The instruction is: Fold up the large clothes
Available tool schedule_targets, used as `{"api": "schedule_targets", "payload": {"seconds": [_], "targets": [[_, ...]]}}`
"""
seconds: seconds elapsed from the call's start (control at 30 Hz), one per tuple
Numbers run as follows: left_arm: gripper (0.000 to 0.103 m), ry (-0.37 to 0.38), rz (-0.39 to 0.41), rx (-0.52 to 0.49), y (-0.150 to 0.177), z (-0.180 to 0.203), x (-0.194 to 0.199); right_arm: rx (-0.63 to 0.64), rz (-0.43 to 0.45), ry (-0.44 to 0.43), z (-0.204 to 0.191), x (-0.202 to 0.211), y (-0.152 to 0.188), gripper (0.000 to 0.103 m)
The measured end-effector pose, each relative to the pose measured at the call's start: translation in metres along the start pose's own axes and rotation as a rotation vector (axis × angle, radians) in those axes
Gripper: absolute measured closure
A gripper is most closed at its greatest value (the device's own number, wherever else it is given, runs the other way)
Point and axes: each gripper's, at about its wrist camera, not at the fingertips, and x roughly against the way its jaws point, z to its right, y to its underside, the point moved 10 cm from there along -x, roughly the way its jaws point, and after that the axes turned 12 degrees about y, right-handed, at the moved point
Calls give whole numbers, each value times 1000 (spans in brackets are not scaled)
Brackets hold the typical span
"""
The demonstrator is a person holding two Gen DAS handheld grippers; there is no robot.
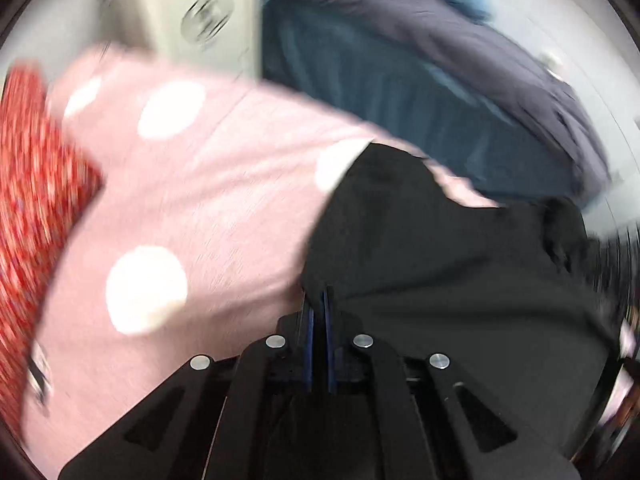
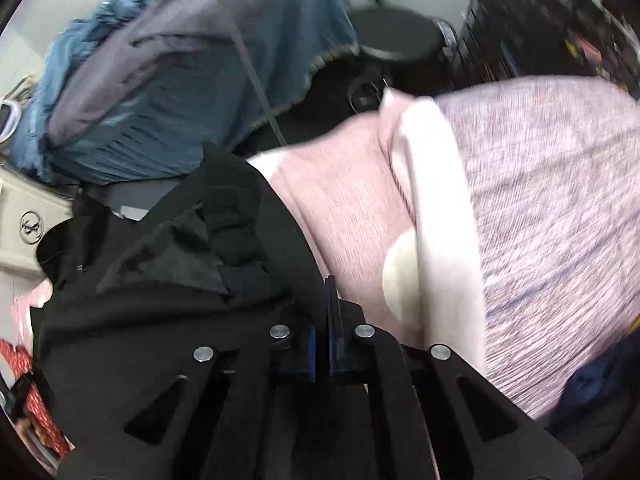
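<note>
Both wrist cameras are looking steeply down from very close over a clothes pile. Both are sharing the black garment (image 1: 440, 248) (image 2: 168, 280), the pink dotted fabric (image 1: 224, 184) (image 2: 344, 200) and the blue cloth (image 1: 380, 92) (image 2: 192, 112).

Blue garment heap (image 1: 360, 80) ahead, stool (image 2: 394, 36) beyond, seemingly crowded

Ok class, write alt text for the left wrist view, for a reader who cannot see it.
The left gripper, its jaws closed, pinches the edge of a black garment lying on a pink cloth with white dots. Behind lie a blue garment and a red patterned fabric at the left; the picture is blurred.
</note>
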Motion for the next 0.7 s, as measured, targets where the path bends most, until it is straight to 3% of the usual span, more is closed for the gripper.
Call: {"api": "schedule_targets", "payload": {"seconds": [0.07,0.1,0.13,0.17,0.2,0.23,0.3,0.47,0.7], "targets": [[90,-37,-62,33,9,-8,-14,59,-24,56,-10,-11,6,94],[79,-76,-47,8,8,-7,-11,79,-46,68,-12,-16,10,85],[54,-95,-31,-18,5,-3,-7,83,-54,77,-13,-15,12,69],[39,-83,-6,-44,3,2,-1,72,-32,72,-10,-11,13,58],[15,-55,34,-69,-1,9,9,49,13,62,-6,-1,11,36],[10,-44,65,-82,-2,11,17,19,68,57,2,10,7,22],[8,-29,101,-96,-3,13,33,-31,127,45,15,27,7,21],[7,11,67,-13,23,-12,49,-127,45,-78,39,37,40,21],[7,121,35,143,114,-37,79,-114,-67,-179,40,52,150,21]]}}
